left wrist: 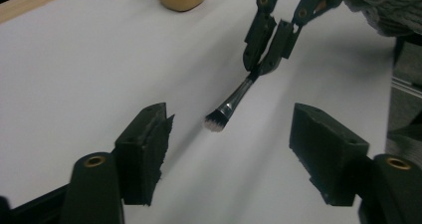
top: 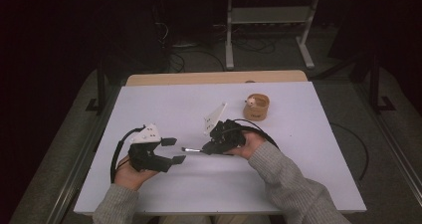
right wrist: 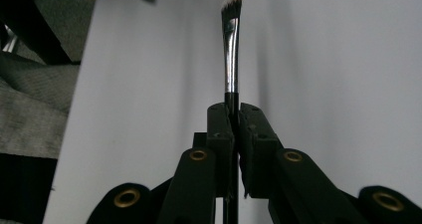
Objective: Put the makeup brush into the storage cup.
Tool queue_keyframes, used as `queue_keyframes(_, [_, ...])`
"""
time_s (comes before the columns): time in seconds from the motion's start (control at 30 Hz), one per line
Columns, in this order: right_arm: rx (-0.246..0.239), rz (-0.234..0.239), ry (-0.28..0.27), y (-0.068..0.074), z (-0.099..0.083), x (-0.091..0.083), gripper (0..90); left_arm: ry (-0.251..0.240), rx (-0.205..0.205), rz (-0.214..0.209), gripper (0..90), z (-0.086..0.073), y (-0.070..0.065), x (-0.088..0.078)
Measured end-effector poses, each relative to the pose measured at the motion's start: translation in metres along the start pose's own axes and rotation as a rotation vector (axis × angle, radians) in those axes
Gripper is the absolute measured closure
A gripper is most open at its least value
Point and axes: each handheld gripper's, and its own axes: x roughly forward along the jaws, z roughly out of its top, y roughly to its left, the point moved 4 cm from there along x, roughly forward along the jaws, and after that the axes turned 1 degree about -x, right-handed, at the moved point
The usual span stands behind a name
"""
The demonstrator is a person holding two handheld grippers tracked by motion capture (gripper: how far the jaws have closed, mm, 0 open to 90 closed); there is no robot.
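The right gripper [top: 208, 148] has its black jaws pressed together on the thin dark handle of a small makeup brush [left wrist: 226, 112], which has a shiny metal ferrule and a short, flat tuft of pale-tipped bristles. The brush hangs just above the smooth white desk [top: 149, 104], bristles pointing toward the left gripper [top: 171, 151]. That one's blocky jaws, faced with rough black pads, stand spread with nothing between them. Farther back on the desk stands a round tan cup [top: 257, 107], wood-like in look, with something small and pale inside it that I can't make out.
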Motion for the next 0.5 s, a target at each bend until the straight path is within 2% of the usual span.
queue_keyframes(0.1, [-0.02, 0.004, -0.025, 0.004, 0.006, -0.006, 83.3, -0.006, 0.011, -0.018, 32.6, 0.006, -0.003, 0.001])
queue_keyframes(0.2, [-0.044, 0.006, -0.012, 0.009, 0.009, -0.009, 83.2, 0.005, 0.026, -0.04, 35.6, 0.009, -0.006, 0.004])
queue_keyframes(0.3, [-0.066, 0.009, -0.008, 0.013, 0.009, -0.009, 83.2, 0.022, 0.055, -0.064, 43.2, 0.01, -0.008, 0.007])
queue_keyframes(0.5, [-0.071, 0.022, -0.014, 0.014, 0.009, -0.01, 83.2, 0.046, 0.076, -0.103, 51.3, 0.011, -0.012, 0.012])
